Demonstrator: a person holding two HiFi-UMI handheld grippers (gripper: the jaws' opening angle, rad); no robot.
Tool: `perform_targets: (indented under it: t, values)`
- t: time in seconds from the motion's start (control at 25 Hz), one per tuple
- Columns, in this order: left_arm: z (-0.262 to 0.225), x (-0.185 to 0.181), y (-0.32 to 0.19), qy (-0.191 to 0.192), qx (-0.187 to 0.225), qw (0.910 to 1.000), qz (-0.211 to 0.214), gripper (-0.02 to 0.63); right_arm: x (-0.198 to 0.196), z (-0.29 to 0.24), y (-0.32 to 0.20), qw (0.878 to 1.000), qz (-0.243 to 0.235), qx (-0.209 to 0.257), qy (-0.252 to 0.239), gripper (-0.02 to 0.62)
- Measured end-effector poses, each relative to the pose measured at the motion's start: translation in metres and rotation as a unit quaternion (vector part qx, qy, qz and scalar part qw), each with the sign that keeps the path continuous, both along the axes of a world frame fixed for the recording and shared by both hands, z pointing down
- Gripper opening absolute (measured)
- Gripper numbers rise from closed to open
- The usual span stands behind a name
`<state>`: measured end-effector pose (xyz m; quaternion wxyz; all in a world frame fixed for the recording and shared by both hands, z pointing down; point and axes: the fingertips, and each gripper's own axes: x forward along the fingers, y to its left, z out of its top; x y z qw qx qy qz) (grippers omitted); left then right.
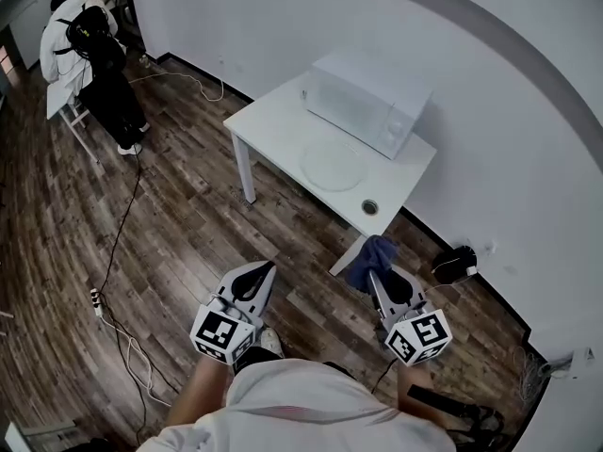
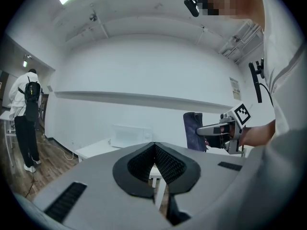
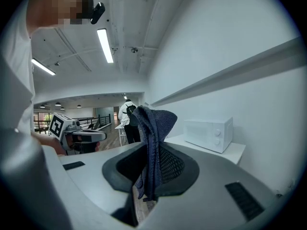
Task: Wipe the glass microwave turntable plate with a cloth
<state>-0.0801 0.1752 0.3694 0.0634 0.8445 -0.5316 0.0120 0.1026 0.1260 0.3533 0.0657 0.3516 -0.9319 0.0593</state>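
The round glass turntable plate (image 1: 332, 166) lies flat on the white table (image 1: 273, 125), in front of the white microwave (image 1: 367, 102). My right gripper (image 1: 377, 273) is shut on a dark blue cloth (image 1: 370, 259), held in the air short of the table's near edge. In the right gripper view the cloth (image 3: 152, 143) stands pinched between the jaws of the right gripper (image 3: 151, 164). My left gripper (image 1: 256, 279) is shut with nothing in it, over the wood floor. In the left gripper view its jaws meet (image 2: 154, 164), and the cloth (image 2: 193, 131) shows at the right.
A round cable hole (image 1: 369, 206) sits near the table's right front corner. A person (image 1: 94, 59) in white and black stands at another table far left. A cable (image 1: 122, 252) and power strip (image 1: 95, 298) run across the floor. A black object (image 1: 454, 264) lies by the wall.
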Motion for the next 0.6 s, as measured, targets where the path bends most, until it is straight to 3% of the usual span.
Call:
perform_targets:
  t: [0.32,0.6]
  values:
    - [0.012,-0.062,-0.043,0.005,-0.006,0.9998,0.020,0.011,-0.061,0.003,-0.037,1.000,0.021,0.002,0.006,0.061]
    - [0.027,-0.077,-0.081,0.030,-0.025,0.9988,0.029,0.011,-0.072,0.010,-0.073,0.999,0.037,-0.009,0.015,0.061]
